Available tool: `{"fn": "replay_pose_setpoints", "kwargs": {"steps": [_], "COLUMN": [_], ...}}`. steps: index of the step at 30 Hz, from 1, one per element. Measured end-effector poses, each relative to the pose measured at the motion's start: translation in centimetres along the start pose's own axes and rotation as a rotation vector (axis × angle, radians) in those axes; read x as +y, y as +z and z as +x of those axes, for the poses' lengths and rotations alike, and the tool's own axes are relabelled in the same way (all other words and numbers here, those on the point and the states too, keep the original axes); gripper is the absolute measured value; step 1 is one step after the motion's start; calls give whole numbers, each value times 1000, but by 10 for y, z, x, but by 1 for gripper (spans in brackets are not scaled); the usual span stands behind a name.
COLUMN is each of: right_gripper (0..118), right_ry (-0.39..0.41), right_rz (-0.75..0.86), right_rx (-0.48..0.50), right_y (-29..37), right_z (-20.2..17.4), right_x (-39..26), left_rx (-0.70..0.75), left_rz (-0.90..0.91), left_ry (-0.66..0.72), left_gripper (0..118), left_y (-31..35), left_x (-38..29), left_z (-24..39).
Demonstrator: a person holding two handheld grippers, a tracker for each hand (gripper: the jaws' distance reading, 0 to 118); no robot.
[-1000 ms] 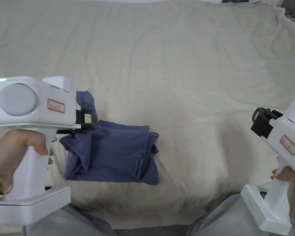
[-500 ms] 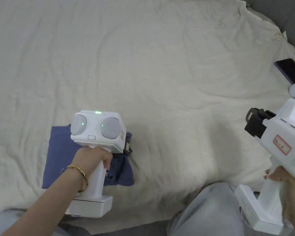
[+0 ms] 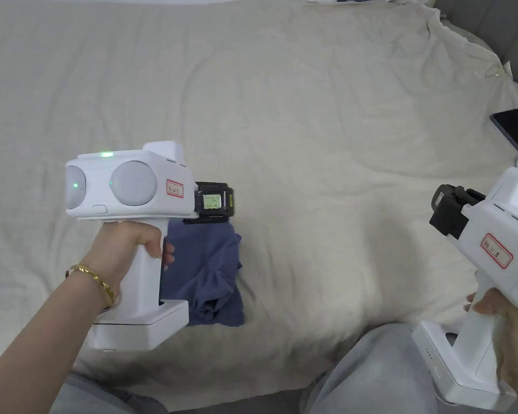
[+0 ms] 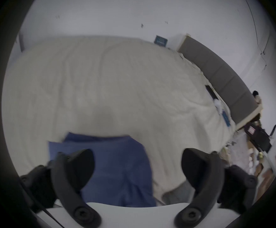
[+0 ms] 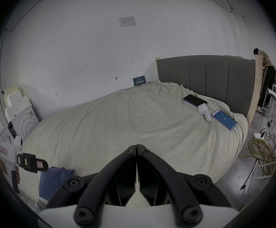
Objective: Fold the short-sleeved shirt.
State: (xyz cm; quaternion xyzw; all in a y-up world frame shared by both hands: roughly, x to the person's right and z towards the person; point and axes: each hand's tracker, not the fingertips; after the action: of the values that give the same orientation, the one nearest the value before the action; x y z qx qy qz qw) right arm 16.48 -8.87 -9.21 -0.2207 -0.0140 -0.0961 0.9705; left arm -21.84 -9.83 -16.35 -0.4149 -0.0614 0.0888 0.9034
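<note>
Ahead of the open left gripper (image 4: 137, 170) wide bare cream bedsheet (image 3: 317, 135) is left free; two phones (image 5: 224, 119) are found far right.

No text is legible: the red-bordered labels (image 3: 498, 252) and wall paper (image 5: 127, 21) stay unreadable.

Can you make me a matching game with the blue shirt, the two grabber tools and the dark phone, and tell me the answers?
Things:
1. folded dark blue cotton shirt
2. left white plastic gripper
3. right white plastic gripper
4. dark flat rectangular phone

States or places:
A. black fingers pressed together, gripping nothing
B. lying near the grey padded headboard
C. black fingers spread wide apart
D. lying in a small bundle on the cream bedsheet

Pairs: 1-D, 2-C, 3-A, 4-B
</note>
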Motion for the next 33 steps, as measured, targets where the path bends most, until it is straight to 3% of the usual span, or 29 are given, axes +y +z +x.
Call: {"fn": "replay_pose_setpoints", "kwargs": {"steps": [1, 2, 3, 5, 8, 10, 23, 25, 27, 33], "right_gripper": [0, 0, 0, 0, 0, 0, 0, 0, 0, 0], "right_ry": [5, 11, 15, 21, 30, 36, 51, 55, 59, 61], "right_rz": [-1, -4, -6, -9, -14, -16, -40, -43, -45, -20], "right_rx": [4, 9, 12, 15, 19, 19, -2, 3, 9, 40], "right_y": [0, 0, -1, -1, -3, -3, -1, -1, 0, 6], "right_z": [-2, -4, -6, -10, -11, -12, -8, -10, -12, -21], "right_x": [0, -1, -1, -2, -1, -1, -4, -6, -6, 0], "left_rx": [30, 78, 134, 136, 28, 57, 225, 133, -25, -138], "left_rz": [35, 72, 83, 76, -7, 2, 145, 104, 50, 278], "left_ry": [-16, -39, -69, -97, -55, -81, -667, -615, -459, -80], "left_gripper": [26, 7, 1, 0, 0, 0, 0, 0, 0, 0], "left_y": [1, 0, -4, -14, -34, -50, -81, -77, -67, 1], "left_x": [-3, -10, -18, -35, -62, -80, -171, -165, -147, -72], "left_z": [1, 1, 3, 8, 17, 28, 101, 104, 105, 62]}}
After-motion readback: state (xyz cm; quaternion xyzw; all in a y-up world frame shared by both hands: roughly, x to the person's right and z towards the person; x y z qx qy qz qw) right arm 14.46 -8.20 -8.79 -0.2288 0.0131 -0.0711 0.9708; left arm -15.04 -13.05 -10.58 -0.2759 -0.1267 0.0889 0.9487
